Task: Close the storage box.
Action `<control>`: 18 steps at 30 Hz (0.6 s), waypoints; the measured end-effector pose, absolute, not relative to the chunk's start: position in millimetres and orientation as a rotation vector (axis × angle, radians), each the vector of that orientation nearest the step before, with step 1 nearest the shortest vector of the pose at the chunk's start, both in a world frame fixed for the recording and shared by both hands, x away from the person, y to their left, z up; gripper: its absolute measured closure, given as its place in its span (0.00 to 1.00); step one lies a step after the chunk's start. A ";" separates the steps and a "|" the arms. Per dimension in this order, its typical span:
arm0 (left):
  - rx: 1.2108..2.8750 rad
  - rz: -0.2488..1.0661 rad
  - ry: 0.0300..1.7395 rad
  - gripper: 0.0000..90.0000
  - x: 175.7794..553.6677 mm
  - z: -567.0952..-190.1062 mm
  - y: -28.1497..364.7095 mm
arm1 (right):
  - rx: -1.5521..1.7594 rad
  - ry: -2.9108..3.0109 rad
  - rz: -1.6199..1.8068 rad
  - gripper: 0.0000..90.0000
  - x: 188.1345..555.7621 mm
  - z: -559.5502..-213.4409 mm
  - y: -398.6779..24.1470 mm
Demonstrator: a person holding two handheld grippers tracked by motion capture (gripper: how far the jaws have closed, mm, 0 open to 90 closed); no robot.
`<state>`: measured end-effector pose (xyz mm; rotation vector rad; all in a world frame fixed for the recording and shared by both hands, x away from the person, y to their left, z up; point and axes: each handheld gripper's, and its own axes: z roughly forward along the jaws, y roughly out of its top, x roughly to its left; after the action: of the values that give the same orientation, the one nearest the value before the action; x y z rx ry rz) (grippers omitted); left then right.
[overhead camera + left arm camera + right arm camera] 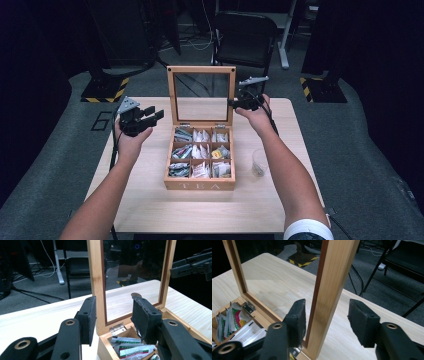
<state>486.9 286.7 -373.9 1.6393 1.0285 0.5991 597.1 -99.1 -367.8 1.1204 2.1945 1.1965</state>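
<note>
The wooden tea box (200, 184) sits mid-table with its glass-paned lid (201, 95) standing upright at the back on its hinges, and everything here is placed from that lid. The right gripper (242, 103) is at the lid's right upright, whose long axis runs vertically; in the right gripper view that wooden post (329, 295) stands between the jaws, the left pad (298, 320) against or just beside it and the right pad (362, 322) clearly apart, so the jaws are parted and not clamping it. The left gripper (145, 119) hovers off the lid's left side, apart from it, jaws partly spread on nothing. The right hand is plainly the nearer one to the frame. The lid is pale wood with a darker inner lip around clear glass; below it, the box's compartments hold packeted tea bags (201, 152).
</note>
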 end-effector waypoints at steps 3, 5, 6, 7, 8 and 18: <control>1.645 0.596 1.038 0.61 485.9 -374.4 288.0 | 1.133 2.185 1.199 0.49 599.3 -369.6 -99.1; 1.641 0.602 1.035 0.61 485.1 -373.4 288.9 | 1.131 2.175 1.199 0.49 600.7 -370.4 -99.4; 1.638 0.602 1.036 0.61 484.7 -373.0 289.2 | 1.127 2.175 1.198 0.49 601.6 -371.0 -99.7; 1.638 0.602 1.036 0.61 484.5 -372.9 289.4 | 1.128 2.176 1.200 0.48 602.3 -371.7 -99.8; 1.640 0.603 1.035 0.61 484.4 -372.8 289.5 | 1.132 2.173 1.202 0.48 602.5 -372.0 -99.6; 1.641 0.602 1.035 0.60 484.3 -373.1 288.7 | 1.109 2.170 1.225 0.46 605.2 -374.4 -96.6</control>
<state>484.3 288.7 -373.1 1.6407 1.0346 0.6022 605.2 -96.6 -374.4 1.1086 2.1703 1.2254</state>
